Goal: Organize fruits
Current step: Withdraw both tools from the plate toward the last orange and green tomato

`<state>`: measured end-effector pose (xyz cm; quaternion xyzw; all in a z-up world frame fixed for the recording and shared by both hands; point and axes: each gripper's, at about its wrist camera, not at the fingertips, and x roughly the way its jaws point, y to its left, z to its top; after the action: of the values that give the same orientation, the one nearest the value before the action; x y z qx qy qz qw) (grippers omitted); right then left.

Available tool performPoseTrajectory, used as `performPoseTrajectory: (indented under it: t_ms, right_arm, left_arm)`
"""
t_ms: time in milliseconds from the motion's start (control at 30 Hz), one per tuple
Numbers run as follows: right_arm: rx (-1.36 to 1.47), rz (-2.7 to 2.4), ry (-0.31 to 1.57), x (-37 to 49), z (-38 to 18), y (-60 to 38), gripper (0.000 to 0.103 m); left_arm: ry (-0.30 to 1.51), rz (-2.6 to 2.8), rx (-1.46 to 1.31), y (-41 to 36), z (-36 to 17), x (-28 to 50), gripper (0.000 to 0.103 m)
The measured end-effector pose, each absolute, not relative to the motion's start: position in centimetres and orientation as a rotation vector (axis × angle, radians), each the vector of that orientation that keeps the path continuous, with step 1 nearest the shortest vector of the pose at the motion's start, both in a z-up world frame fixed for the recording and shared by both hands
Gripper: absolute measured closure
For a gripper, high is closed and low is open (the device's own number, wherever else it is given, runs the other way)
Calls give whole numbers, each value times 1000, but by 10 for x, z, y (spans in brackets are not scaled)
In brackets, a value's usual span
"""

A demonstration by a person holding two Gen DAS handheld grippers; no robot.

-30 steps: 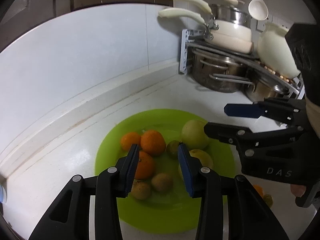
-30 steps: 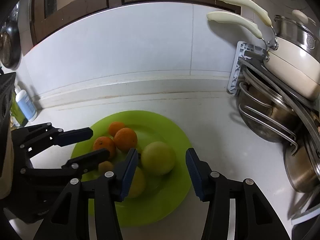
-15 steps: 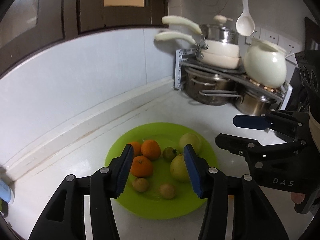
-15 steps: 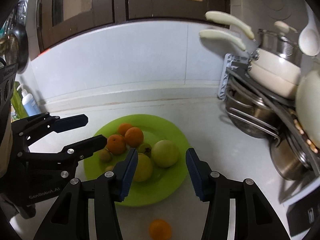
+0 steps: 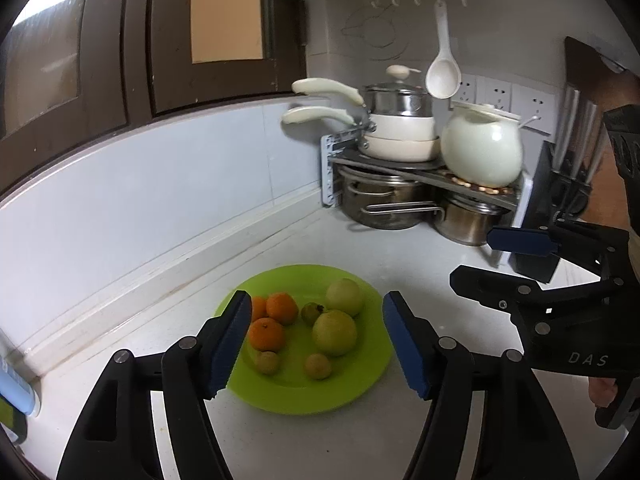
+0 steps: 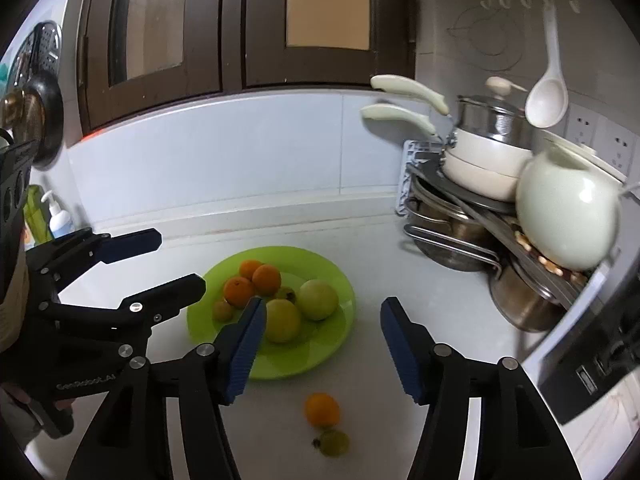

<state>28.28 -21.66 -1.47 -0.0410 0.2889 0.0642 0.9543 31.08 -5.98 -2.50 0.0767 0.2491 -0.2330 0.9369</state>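
Partly, the left claw point(image 6: 176, 260) hides the green plate's point(image 6: 340, 312) near-left rim.

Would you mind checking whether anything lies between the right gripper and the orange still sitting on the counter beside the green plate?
Nothing visible does. The right gripper is open and empty, and only bare counter separates it from the orange.

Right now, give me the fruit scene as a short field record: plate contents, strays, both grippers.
plate: green plate on white counter
on plate: three oranges, two large yellow-green fruits, three small brownish ones
off plate: one orange and one small green fruit on counter, nearer the camera
left gripper: jaws just opening, nothing between fingers
right gripper: jaws just opening, empty
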Motion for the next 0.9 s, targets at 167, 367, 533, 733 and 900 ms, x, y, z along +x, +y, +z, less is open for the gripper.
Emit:
performPoseTrajectory:
  t_ms: [167,367,533,733,900]
  right_arm:
    - [-75,77,566,260,-11,-221,42]
    - [-50,19,559,239,-16,-226,40]
    - [-22,-22,581,227,-24,-231,40]
    - [-34,-64,617,217,-40,-233,40]
    - [-30,-60,671,219,-58,-234,40]
  left_arm:
    - [488,-519,185,-63,-22,298,34]
    - [465,-577,232,-69,-26,288,34]
    - [425,-638,271,-73,-31,281,34]
    - [429,-717,338,-85,-46,280,34]
    - [432,-775,407,-94,-60,282,34]
